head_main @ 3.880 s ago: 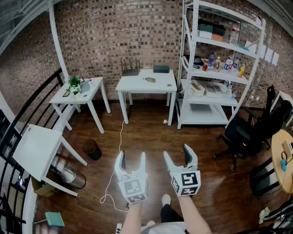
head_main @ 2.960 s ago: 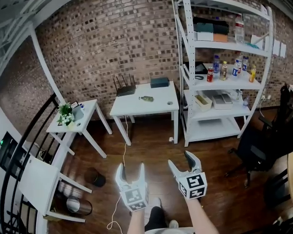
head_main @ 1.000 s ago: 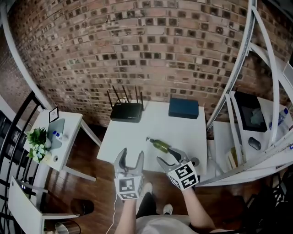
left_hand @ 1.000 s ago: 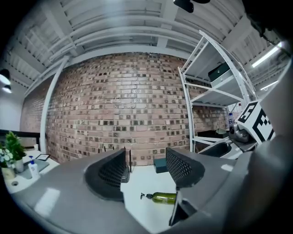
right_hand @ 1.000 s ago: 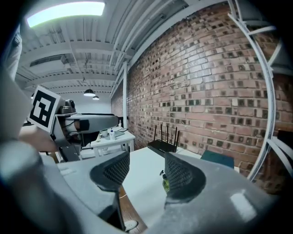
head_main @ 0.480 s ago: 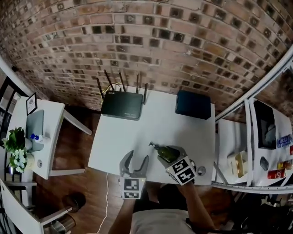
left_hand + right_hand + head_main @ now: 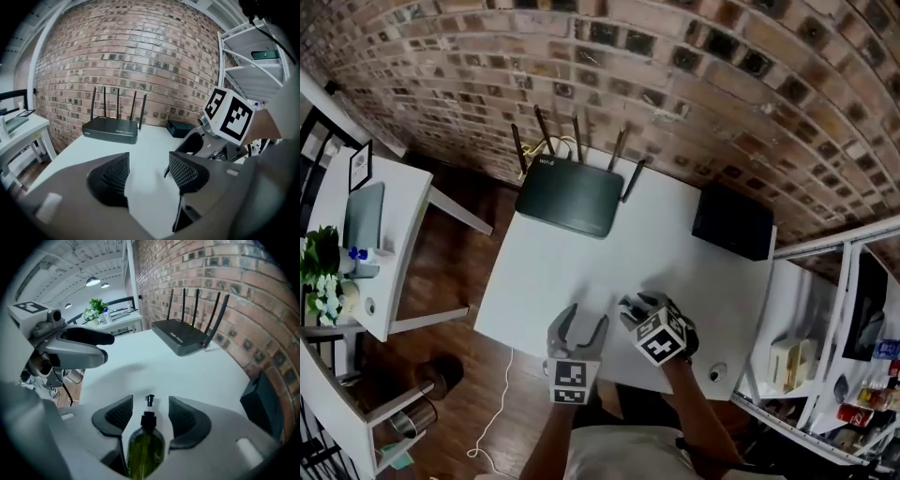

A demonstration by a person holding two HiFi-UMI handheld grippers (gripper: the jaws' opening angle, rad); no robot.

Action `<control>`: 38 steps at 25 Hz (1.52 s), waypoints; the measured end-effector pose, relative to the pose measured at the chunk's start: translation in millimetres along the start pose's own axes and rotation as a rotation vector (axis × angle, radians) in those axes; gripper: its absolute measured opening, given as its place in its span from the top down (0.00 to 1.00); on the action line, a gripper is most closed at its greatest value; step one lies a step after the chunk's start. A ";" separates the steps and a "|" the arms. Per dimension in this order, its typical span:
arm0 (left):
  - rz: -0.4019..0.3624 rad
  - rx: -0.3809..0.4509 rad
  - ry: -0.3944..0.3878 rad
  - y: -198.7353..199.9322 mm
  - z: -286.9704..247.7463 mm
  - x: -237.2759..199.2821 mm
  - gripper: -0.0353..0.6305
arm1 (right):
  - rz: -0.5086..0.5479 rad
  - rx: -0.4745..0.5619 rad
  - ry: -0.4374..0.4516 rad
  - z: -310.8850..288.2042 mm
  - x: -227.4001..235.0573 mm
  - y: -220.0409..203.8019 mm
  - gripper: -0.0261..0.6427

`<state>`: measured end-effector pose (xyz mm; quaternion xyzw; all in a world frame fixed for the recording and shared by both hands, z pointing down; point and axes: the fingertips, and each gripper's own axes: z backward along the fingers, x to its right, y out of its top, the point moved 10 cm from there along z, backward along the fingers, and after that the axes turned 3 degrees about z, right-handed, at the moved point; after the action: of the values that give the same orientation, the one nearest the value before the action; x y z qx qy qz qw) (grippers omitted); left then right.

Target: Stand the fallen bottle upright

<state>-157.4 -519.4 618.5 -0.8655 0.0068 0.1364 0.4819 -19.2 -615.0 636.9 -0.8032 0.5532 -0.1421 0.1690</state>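
Observation:
A green bottle (image 7: 145, 448) with a black pump lies on its side on the white table (image 7: 581, 272). Its pump points toward the table's far side in the right gripper view. My right gripper (image 7: 150, 404) is tilted steeply down over it. The jaws straddle the neck and shoulder, and a gap shows between each pad and the neck. In the head view the right gripper (image 7: 642, 303) and its marker cube cover the bottle. My left gripper (image 7: 584, 321) hovers open just to its left near the front edge. Nothing sits between the left gripper (image 7: 147, 164) jaws.
A black router (image 7: 572, 197) with several antennas stands at the table's back, against the brick wall. A dark box (image 7: 733, 222) sits at the back right. A small round object (image 7: 717, 373) lies near the front right corner. White shelving (image 7: 825, 375) stands right, a side table (image 7: 356, 244) left.
Both grippers came down toward the table. The right one dropped over the lying bottle, which now sits between its jaws and is covered in the head view.

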 end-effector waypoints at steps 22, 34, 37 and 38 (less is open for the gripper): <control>-0.001 0.066 -0.053 43.8 5.4 8.3 0.52 | -0.133 0.187 0.067 70.2 12.5 -31.4 0.91; -0.128 0.079 -0.308 47.9 18.6 82.8 0.53 | -0.178 0.490 -0.077 154.9 -22.3 -133.9 0.91; -0.154 0.066 -0.349 43.0 24.5 93.1 0.53 | -0.169 0.514 -0.117 157.4 -41.2 -146.7 0.91; -0.160 0.065 -0.361 40.8 26.8 96.9 0.53 | -0.163 0.521 -0.133 157.0 -46.0 -151.0 0.91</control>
<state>-76.1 -507.2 547.8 -0.8088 -0.1438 0.2503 0.5123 157.0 -504.0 558.0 -0.7821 0.4193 -0.2396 0.3938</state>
